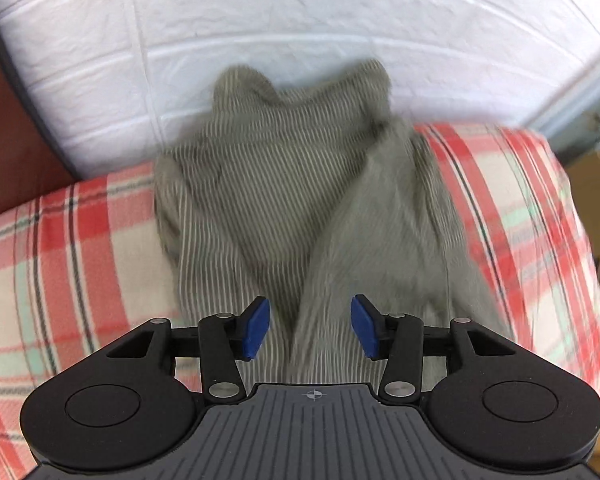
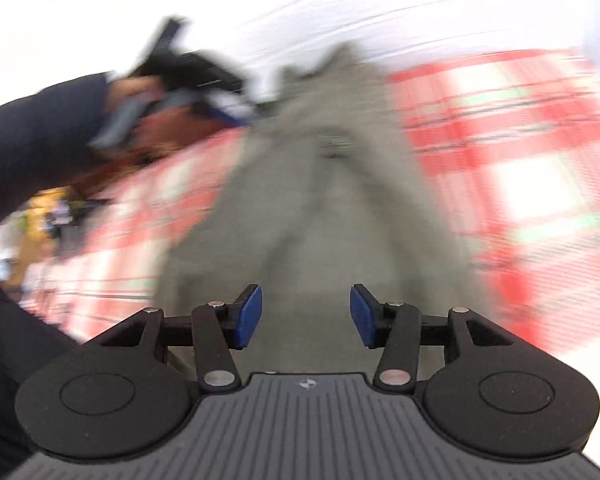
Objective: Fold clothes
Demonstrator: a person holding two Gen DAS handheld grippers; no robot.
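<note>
1. Grey-green, finely striped cloth: the garment [image 1: 300, 184] lies crumpled on a red, cream and mint plaid blanket [image 1: 80, 248], its bunched top reaching the blanket's far edge, where it leans against the white brick-pattern wall [image 1: 260, 24].
2. The garment runs from that far edge toward the blanket's near edge, roughly midway between the left and right sides, with folds and a raised ridge down its middle.
3. The left gripper [image 1: 310, 327] hangs over the garment's near part; its blue pads [image 1: 256, 328] stand well apart and nothing is pinched between them, the cloth lying below the gap.
4. The right gripper [image 2: 306, 316] is likewise parted with blue pads [image 2: 249, 317] clear of the cloth, gripping nothing.
5. The right wrist view is heavily blurred; it shows the left gripper at the upper left, held by a hand [image 2: 140, 92] in a dark sleeve [image 2: 40, 128], beside the garment's far end.
</note>
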